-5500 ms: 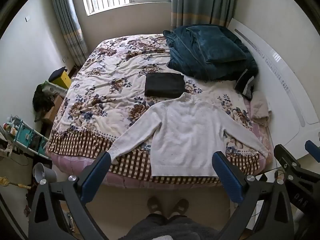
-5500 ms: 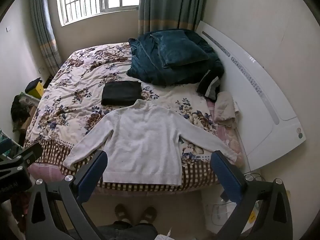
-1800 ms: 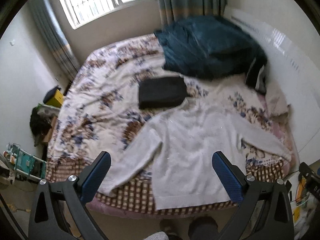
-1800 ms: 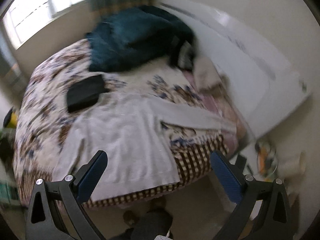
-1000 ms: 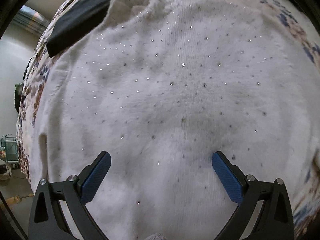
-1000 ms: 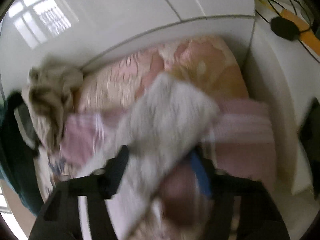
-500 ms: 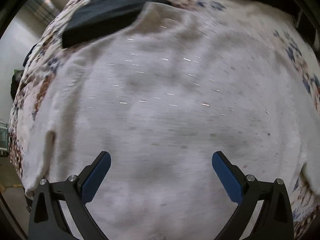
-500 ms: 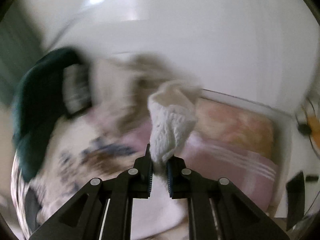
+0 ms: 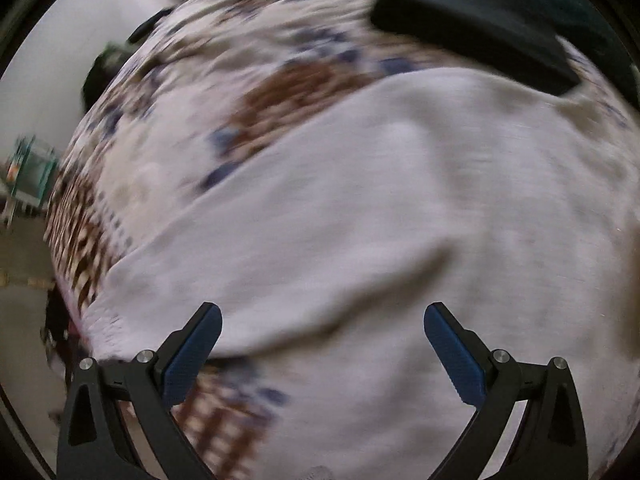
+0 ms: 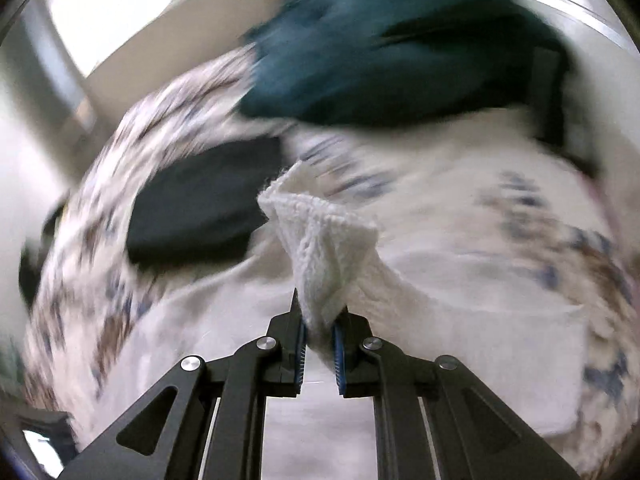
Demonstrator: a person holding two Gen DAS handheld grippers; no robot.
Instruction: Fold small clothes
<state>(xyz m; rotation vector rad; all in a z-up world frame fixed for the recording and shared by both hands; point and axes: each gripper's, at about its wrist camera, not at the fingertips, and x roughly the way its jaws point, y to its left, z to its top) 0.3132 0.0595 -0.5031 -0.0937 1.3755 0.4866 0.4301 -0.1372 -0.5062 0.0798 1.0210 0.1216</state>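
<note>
A white knit sweater (image 9: 400, 208) lies spread on the floral bedspread (image 9: 168, 128). My left gripper (image 9: 322, 344) is open and hovers close above the sweater's left sleeve and armpit area, touching nothing. My right gripper (image 10: 319, 340) is shut on the cuff of the sweater's right sleeve (image 10: 324, 240) and holds it lifted over the sweater's body (image 10: 460, 320). Both views are motion-blurred.
A folded black garment (image 9: 472, 28) lies just beyond the sweater's collar, also in the right wrist view (image 10: 200, 212). A dark teal quilt (image 10: 380, 52) is piled at the head of the bed. The bed's checked edge (image 9: 80, 248) drops to the floor on the left.
My left gripper has swung left from the sweater's middle toward its left sleeve. My right gripper, still holding the cuff, has carried it from the bed's right edge in over the sweater.
</note>
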